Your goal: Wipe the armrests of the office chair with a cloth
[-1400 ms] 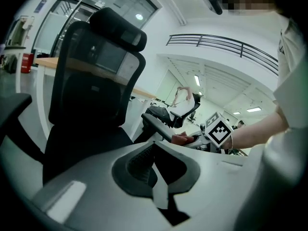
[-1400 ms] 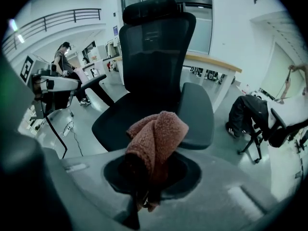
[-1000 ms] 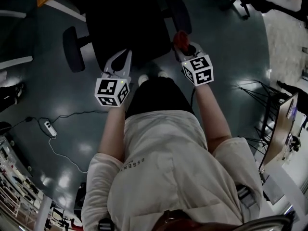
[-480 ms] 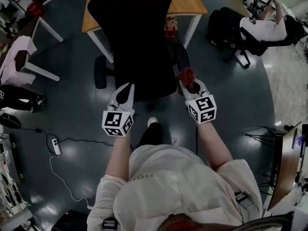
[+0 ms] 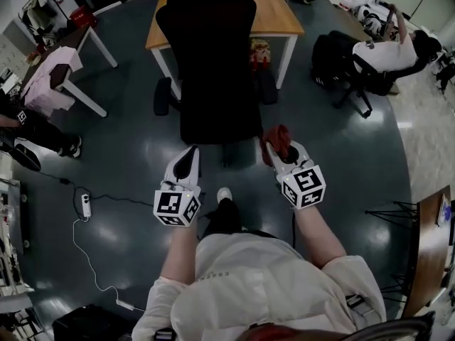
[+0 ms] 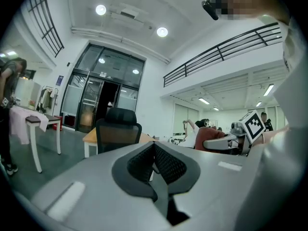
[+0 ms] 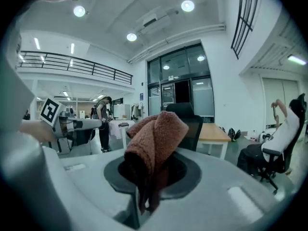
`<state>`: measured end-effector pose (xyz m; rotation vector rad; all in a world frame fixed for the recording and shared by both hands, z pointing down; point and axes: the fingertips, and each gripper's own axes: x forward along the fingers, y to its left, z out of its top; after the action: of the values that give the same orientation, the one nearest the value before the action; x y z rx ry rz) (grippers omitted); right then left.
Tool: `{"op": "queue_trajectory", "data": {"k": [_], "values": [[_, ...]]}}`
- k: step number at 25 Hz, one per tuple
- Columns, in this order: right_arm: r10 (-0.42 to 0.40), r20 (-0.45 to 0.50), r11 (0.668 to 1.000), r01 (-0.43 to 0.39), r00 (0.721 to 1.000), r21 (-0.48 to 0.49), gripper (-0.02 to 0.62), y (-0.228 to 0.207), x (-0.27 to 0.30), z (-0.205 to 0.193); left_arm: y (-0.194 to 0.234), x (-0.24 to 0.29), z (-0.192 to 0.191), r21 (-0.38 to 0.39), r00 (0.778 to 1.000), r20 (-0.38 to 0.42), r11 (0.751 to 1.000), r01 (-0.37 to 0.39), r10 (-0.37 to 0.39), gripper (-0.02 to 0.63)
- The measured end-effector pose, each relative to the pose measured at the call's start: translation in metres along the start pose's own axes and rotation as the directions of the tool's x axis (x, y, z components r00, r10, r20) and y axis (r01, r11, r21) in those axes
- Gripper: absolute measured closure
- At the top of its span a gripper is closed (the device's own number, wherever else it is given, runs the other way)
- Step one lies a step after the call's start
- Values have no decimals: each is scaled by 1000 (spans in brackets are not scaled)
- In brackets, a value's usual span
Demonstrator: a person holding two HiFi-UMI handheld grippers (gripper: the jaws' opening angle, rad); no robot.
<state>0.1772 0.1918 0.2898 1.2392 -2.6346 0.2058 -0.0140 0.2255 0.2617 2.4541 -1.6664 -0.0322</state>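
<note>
The black office chair (image 5: 213,84) stands ahead of me with its seat towards me. Its left armrest (image 5: 163,96) and right armrest (image 5: 266,87) stick out at the sides. My right gripper (image 5: 279,148) is shut on a folded red-brown cloth (image 5: 276,141), held short of the chair near the right armrest. In the right gripper view the cloth (image 7: 155,141) rises from the jaws in front of the chair (image 7: 188,124). My left gripper (image 5: 188,163) is shut and holds nothing, just short of the seat. The left gripper view shows the chair (image 6: 118,128) beyond the closed jaws.
A wooden desk (image 5: 274,13) stands behind the chair. A person sits on another chair (image 5: 384,48) at the far right. A table with pink cloth (image 5: 46,84) is at the left. A power strip and cable (image 5: 85,206) lie on the dark floor.
Both grippers have drawn back from the chair. The right gripper, cloth still in it, was beside the right armrest and now sits clear of it. More of the room shows.
</note>
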Motion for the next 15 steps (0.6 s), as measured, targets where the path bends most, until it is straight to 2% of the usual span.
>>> {"op": "queue_trajectory", "data": {"k": [6, 11, 15], "values": [[-30, 1, 998, 30, 1000, -61, 543, 23, -34, -2, -11, -44, 5, 42, 1000, -12, 999, -20, 20, 589], [-67, -17, 996, 66, 998, -59, 543, 33, -47, -9, -11, -60, 5, 51, 999, -38, 999, 14, -12, 589], [-66, -6, 997, 66, 998, -49, 543, 58, -51, -5, -13, -74, 14, 122, 998, -46, 991, 56, -50, 589]]}}
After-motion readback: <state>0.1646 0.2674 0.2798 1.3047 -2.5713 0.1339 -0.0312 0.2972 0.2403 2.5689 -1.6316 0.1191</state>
